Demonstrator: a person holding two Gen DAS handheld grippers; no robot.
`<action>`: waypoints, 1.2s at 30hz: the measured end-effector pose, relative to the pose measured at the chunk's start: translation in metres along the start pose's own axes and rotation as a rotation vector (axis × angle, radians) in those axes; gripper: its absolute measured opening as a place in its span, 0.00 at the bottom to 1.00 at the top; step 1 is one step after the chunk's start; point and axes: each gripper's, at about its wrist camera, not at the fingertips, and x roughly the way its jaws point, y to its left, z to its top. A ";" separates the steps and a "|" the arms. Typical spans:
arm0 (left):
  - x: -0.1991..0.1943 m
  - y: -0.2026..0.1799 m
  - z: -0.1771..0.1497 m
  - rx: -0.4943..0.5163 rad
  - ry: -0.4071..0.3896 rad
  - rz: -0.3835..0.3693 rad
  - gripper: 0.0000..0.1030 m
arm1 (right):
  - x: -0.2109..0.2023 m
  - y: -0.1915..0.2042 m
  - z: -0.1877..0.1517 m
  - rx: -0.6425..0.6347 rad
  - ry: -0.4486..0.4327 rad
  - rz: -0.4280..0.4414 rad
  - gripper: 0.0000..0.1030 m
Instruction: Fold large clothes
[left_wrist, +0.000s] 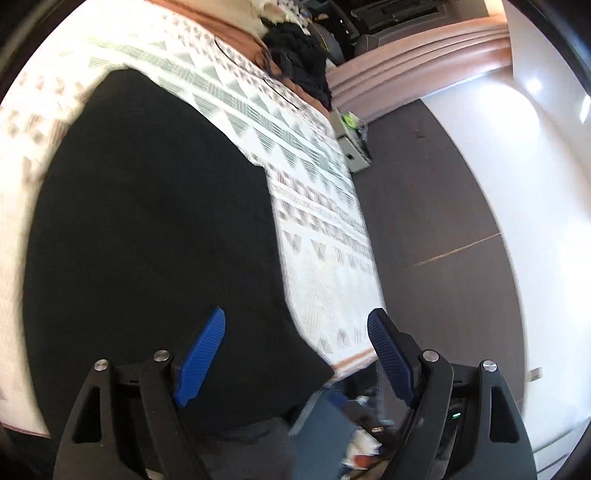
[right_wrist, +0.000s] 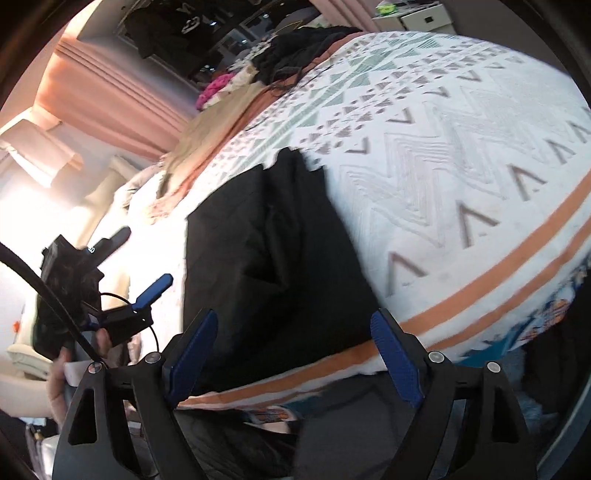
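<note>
A large black garment (left_wrist: 147, 229) lies spread flat on the patterned white bedspread (left_wrist: 317, 192). My left gripper (left_wrist: 297, 319) is open above the garment's near right corner, with nothing between its blue pads (left_wrist: 201, 363). The right wrist view shows the same black garment (right_wrist: 273, 251), folded with creases, reaching the bed's near edge. My right gripper (right_wrist: 293, 325) hangs open over that near edge, and its pads (right_wrist: 397, 360) hold nothing. The left gripper (right_wrist: 147, 291) appears at the left of this view, held by a hand (right_wrist: 59, 384).
A heap of dark clothes (left_wrist: 299, 62) lies at the far end of the bed. A small white cabinet (left_wrist: 351, 144) stands on the grey floor (left_wrist: 436, 229) beside the bed. More clothes (right_wrist: 229, 88) and pink curtains (right_wrist: 103, 88) lie beyond.
</note>
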 end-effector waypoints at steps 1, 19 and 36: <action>-0.001 0.003 0.007 0.005 -0.008 0.026 0.78 | 0.004 0.003 0.000 -0.002 0.004 0.023 0.82; -0.075 0.135 -0.030 -0.198 -0.053 0.204 0.78 | 0.084 0.024 0.016 -0.081 0.053 -0.014 0.21; -0.024 0.112 -0.032 -0.130 0.047 0.129 0.78 | 0.052 -0.014 0.003 -0.019 -0.049 -0.009 0.07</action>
